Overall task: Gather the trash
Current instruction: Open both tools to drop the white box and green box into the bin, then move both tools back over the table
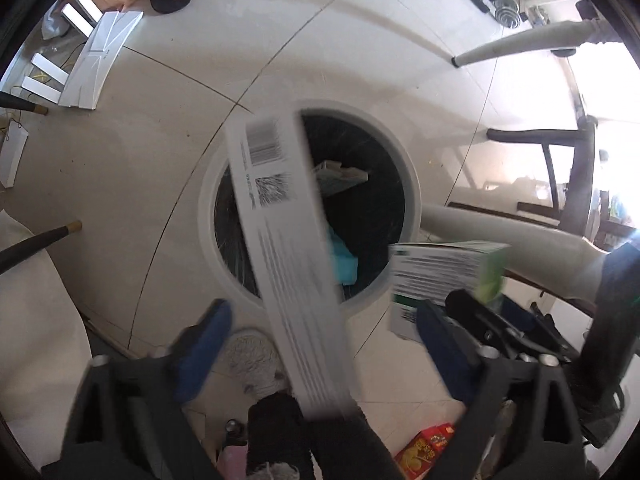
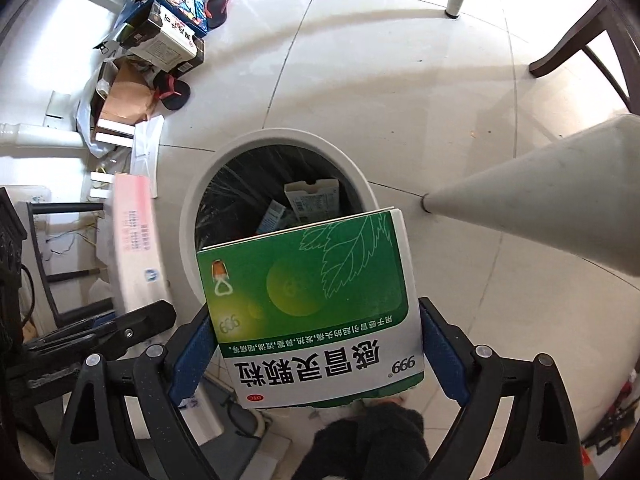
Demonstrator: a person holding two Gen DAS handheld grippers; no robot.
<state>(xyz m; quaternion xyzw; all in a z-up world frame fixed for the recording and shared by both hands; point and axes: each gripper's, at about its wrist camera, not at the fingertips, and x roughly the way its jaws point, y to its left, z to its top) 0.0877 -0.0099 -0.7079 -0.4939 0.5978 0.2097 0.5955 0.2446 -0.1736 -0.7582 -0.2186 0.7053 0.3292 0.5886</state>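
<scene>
**A:** Left gripper [image 1: 324,336] is spread wide, long white box [image 1: 280,240] blurred and loose over the bin [image 1: 404,160] — could clip the rim and land on the floor?

**B:** Maybe. Right gripper [image 2: 316,344] pinches the green box [image 2: 312,304] just short of the opening. Bin's bottom — too dark to read.

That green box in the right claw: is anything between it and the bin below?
Nothing visible blocks it. The green box sits clamped in the right gripper right over the near rim of the trash bin, whose mouth is open, with only a few discarded cartons deep inside.
</scene>
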